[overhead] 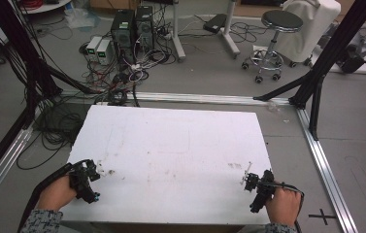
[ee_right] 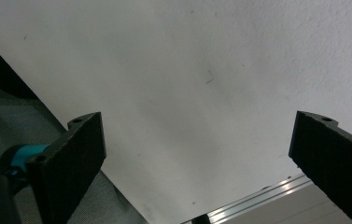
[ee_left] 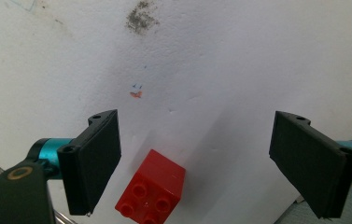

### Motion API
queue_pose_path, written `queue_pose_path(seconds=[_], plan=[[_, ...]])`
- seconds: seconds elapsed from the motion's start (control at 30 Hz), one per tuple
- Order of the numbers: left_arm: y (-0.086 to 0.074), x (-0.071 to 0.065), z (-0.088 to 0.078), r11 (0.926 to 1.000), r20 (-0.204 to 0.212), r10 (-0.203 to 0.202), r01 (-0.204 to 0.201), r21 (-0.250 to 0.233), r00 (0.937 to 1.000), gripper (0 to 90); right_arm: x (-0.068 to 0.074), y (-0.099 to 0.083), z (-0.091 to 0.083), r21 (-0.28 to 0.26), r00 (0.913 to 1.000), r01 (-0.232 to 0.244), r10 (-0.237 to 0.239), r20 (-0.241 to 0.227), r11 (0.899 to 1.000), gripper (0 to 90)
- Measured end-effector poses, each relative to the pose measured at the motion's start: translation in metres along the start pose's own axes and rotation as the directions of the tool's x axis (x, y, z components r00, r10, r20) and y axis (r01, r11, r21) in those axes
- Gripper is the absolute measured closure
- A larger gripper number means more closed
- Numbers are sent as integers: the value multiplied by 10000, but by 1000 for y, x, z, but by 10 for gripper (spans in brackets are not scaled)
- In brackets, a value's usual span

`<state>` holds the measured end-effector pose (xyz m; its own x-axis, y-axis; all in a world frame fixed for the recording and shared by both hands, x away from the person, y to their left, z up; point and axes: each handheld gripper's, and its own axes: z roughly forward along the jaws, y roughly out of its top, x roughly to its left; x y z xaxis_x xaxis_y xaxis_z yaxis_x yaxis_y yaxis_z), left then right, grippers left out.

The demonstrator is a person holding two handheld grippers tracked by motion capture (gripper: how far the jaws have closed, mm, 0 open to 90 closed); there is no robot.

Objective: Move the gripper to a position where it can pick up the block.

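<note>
Here, brick: a red brick (ee_left: pixel 151 191) with round studs lies on the white table (overhead: pixel 171 145), at its near left edge.
Left gripper: the left gripper (ee_left: pixel 194 163) hangs over the brick with its jaws spread wide and nothing between them held.
Key relation: the brick sits low between the two jaws, closer to the left jaw, apart from both; it is turned at an angle to the jaw faces.
Right gripper: the right gripper (ee_right: pixel 197 158) is also wide open and empty, over bare table at the near right corner.
Nearer hand: the left one, clearly; the right is well apart from the brick.
Likely next: I judge a small turn of the left wrist and a lowering before closing.
</note>
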<state>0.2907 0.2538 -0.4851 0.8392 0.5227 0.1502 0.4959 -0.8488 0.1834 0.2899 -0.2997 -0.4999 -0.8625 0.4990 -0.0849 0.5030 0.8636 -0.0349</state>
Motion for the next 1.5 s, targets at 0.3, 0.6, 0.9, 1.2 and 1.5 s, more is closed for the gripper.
queue_pose_path(seconds=[0.3,0.6,0.9,1.2,1.5], plan=[[1,0,0,9999,64,26,-25,-167,10000,169,1,-1,-1,9,10000,-91,91,32,10000,30],[1,-1,1,9999,84,133,-132,-74,9999,170,0,-1,-1,-10,10000,-28,28,13,10000,30],[-1,-6,2,9983,132,584,-583,-88,9982,169,2,-1,0,-86,10000,-7,8,60,10000,31],[-6,-1,8,9945,18,1003,-1003,286,9950,169,2,1,-2,-58,10000,5,-5,51,10000,30],[-14,9,3,9868,24,1600,-1600,228,9871,168,1,1,-3,-113,9999,105,-105,40,9999,30]])
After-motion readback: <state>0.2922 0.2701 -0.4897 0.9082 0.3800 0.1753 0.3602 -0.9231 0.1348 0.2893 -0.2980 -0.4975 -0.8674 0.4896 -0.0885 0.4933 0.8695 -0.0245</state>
